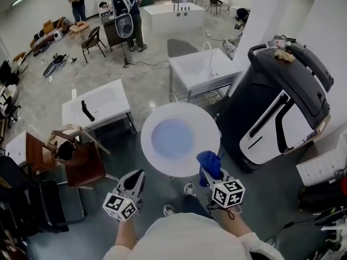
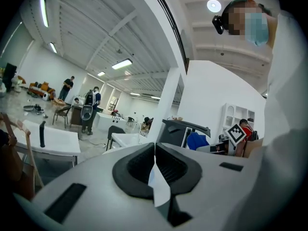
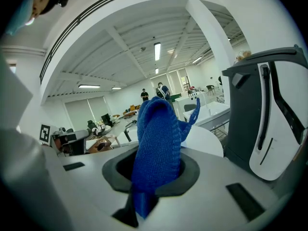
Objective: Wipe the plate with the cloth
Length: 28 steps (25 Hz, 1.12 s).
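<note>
Open hall, grey floor.

Around: one tall black-and-white machine (image 1: pixel 282 91) stands just right of the plate. Three white worktops lie beyond:
- One (image 1: pixel 190 72) is straight ahead, with a sunken basin and a white tap (image 1: pixel 209 56).
- One (image 1: pixel 103 96) is to the left and carries a black handle-shaped item (image 1: pixel 87 111).
- One (image 1: pixel 173 16) is at the far end.

Brown chairs (image 1: pixel 81 164), at least two, are crowded at near left. A dark chair (image 1: pixel 93 41) is farther off. Two standing people (image 1: pixel 129 12) are at the back, well apart from the work.

Task things: one plate (image 1: pixel 179 115), round and white with a bluish well, face up ahead of the person. Its support is hidden beneath it. There is one cloth (image 3: pixel 158 138), blue knit.

Right gripper (image 3: pixel 156 174): jaws clenched on the cloth, which stands bunched above them. From the head view the cloth overlaps the plate's near right rim; contact cannot be told.

Left gripper (image 2: pixel 155 165): jaws pressed together, with a thin white sliver in the seam that I cannot identify. It sits just beside the plate's near left rim.
</note>
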### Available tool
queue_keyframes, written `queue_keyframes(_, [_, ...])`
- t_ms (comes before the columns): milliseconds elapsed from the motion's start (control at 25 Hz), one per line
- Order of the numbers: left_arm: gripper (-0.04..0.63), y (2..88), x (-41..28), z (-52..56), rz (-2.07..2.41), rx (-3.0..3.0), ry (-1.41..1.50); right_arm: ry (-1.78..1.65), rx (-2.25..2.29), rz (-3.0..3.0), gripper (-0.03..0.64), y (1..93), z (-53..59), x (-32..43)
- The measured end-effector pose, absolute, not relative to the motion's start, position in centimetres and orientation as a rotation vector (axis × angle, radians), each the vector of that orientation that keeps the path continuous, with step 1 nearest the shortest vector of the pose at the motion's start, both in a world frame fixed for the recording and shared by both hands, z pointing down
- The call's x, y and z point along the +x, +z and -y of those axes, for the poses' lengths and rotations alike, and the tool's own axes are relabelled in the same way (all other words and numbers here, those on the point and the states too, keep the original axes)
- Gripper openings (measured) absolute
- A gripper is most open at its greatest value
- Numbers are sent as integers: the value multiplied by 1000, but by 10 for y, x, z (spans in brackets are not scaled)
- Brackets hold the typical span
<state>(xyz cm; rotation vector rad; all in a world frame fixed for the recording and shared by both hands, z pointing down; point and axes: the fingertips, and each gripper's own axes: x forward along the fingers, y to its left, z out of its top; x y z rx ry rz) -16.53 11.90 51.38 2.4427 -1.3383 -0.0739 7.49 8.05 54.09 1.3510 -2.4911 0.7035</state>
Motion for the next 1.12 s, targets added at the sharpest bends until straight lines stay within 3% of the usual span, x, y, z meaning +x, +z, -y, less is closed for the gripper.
queue_keyframes(1120, [34, 541, -121, 20, 1490, 2166, -178, 697, 1083, 2542, 84, 557, 69, 114])
